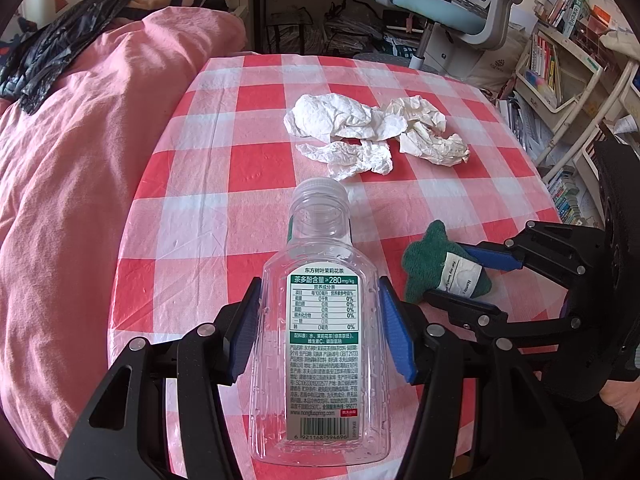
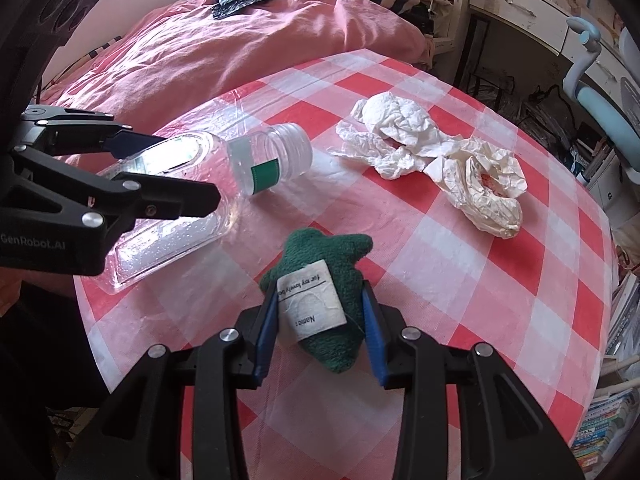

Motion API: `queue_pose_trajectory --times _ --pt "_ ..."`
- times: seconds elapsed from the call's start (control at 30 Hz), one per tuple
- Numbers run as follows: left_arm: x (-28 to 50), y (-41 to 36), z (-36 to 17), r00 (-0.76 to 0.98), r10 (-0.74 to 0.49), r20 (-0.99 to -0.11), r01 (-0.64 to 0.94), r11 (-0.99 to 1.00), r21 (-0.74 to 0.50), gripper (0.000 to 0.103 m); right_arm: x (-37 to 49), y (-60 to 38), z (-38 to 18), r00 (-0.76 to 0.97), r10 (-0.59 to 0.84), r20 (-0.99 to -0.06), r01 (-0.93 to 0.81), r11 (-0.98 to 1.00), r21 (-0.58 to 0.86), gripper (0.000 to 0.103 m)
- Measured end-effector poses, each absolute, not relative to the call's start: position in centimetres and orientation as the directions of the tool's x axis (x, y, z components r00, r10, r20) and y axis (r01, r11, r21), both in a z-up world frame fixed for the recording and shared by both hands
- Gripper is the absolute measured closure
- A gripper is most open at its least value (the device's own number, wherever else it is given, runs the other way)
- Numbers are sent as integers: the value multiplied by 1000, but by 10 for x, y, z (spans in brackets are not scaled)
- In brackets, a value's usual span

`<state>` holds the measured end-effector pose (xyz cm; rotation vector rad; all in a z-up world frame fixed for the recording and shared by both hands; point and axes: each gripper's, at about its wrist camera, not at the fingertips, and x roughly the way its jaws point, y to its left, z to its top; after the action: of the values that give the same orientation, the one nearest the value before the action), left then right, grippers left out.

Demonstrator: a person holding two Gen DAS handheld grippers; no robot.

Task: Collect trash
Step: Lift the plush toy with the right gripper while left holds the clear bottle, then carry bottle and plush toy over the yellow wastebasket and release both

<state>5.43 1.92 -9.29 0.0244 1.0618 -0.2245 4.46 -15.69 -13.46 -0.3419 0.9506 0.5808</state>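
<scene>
On the red-and-white checked surface (image 1: pixel 248 168), the left tool (image 1: pixel 320 320) pinches a clear empty plastic bottle (image 1: pixel 320 320) lying on its side, cap end away. Just right of it, the right tool (image 2: pixel 318 328) clamps a green plush toy with a white label (image 2: pixel 320 276). Crumpled white tissues (image 1: pixel 372 136) lie beyond, well apart from both

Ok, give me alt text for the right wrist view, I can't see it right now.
The right gripper is closed on a green plush toy with a white label, on a red-and-white checked tablecloth. To the left, the left gripper holds an empty clear bottle lying on its side; crumpled paper lies beyond.
</scene>
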Motion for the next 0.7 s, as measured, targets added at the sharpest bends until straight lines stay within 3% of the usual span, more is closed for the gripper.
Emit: queue_pose_trajectory --times 0.43,0.7 --pt "54 22 -88 480 -195 -855 188 975 -117 49 43 -158 -130 452 319 -833 -599 800 -19 64" --pt "46 24 -68 514 -370 -774 232 929 -289 49 27 -203 -95 512 327 -794 -558 830 -19 64"
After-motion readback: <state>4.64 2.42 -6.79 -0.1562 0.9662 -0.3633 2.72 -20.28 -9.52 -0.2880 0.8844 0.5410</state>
